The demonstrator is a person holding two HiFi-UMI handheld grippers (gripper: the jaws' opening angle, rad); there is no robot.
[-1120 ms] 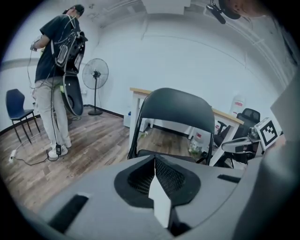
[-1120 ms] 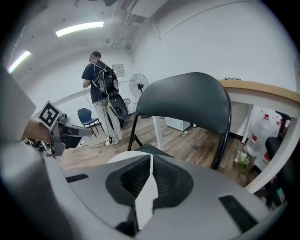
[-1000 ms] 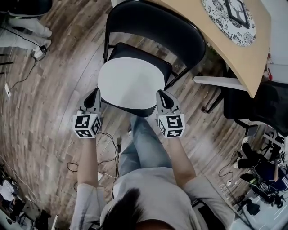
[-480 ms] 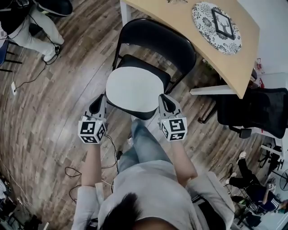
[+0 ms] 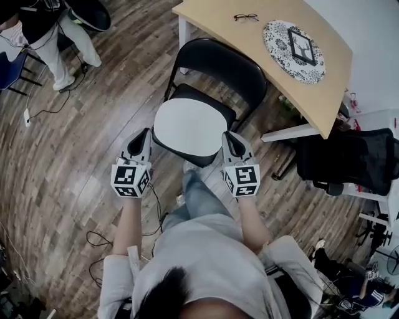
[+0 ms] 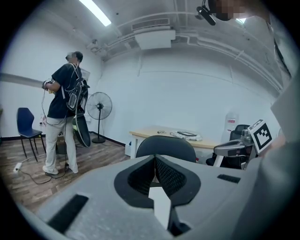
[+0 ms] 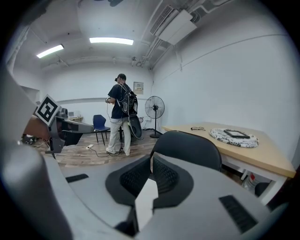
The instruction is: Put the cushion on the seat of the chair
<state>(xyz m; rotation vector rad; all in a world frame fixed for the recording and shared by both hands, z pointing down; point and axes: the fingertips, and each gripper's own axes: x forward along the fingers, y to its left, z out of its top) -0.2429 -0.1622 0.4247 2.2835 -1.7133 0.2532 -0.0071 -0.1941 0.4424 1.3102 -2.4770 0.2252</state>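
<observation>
A round white cushion [image 5: 190, 126] hangs flat between my two grippers, over the front part of the black folding chair's seat [image 5: 215, 99]. My left gripper [image 5: 144, 138] is shut on the cushion's left rim, and the right gripper [image 5: 228, 139] is shut on its right rim. In the left gripper view a white edge of the cushion [image 6: 161, 204] shows between the shut jaws of the left gripper [image 6: 154, 160], with the chair back [image 6: 165, 143] beyond. The right gripper view shows the same: the cushion's edge [image 7: 145, 197] sits in the right gripper [image 7: 151, 158], with the chair back [image 7: 187, 146] ahead.
A wooden table [image 5: 249, 37] stands behind the chair, with glasses [image 5: 246, 17] and a patterned round mat [image 5: 293, 42] on it. A black office chair [image 5: 349, 159] is at the right. A person [image 5: 50, 25] stands at the far left. Cables [image 5: 100, 237] lie on the floor.
Both grippers have risen together with the cushion held between them. The chair and table now sit lower and farther off in the head view.
</observation>
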